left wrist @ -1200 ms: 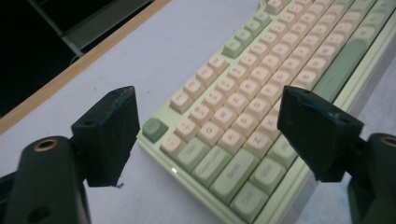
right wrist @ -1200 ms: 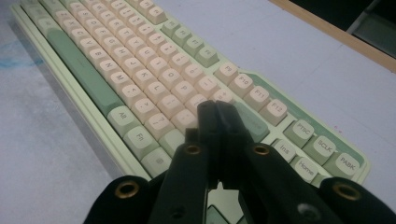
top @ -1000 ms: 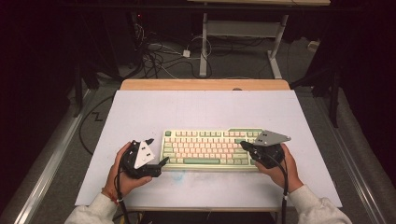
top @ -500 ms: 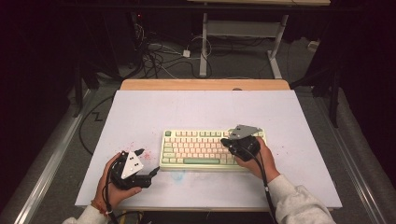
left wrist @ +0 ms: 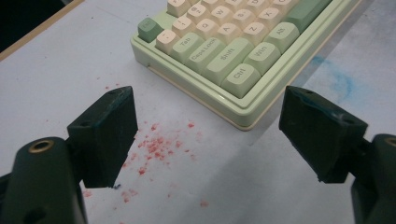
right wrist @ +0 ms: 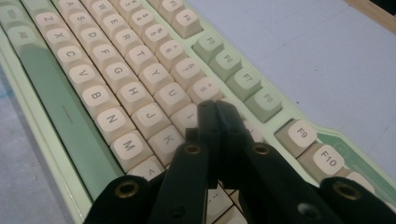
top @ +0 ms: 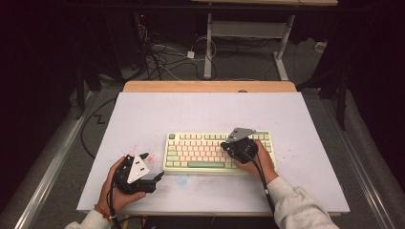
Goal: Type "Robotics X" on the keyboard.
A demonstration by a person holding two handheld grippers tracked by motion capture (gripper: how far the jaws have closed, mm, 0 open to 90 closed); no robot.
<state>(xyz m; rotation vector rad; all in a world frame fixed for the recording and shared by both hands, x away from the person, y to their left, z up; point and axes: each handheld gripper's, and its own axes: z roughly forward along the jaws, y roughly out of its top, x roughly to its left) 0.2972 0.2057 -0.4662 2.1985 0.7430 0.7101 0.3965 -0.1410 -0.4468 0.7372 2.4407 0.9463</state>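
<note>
The white surface (top: 200,114) carries a cream-and-green keyboard (top: 200,151) near its front edge. My right gripper (top: 224,144) rests over the keys, jaws pressed together, hiding those beneath. My left gripper (top: 160,175) sits beside the keyboard's left corner, jaws wide apart above red specks (left wrist: 156,144).

Cream-and-green keyboard (top: 217,151) lying flat near the worktop's (top: 200,109) front edge, keys facing up, long side crosswise.
</note>
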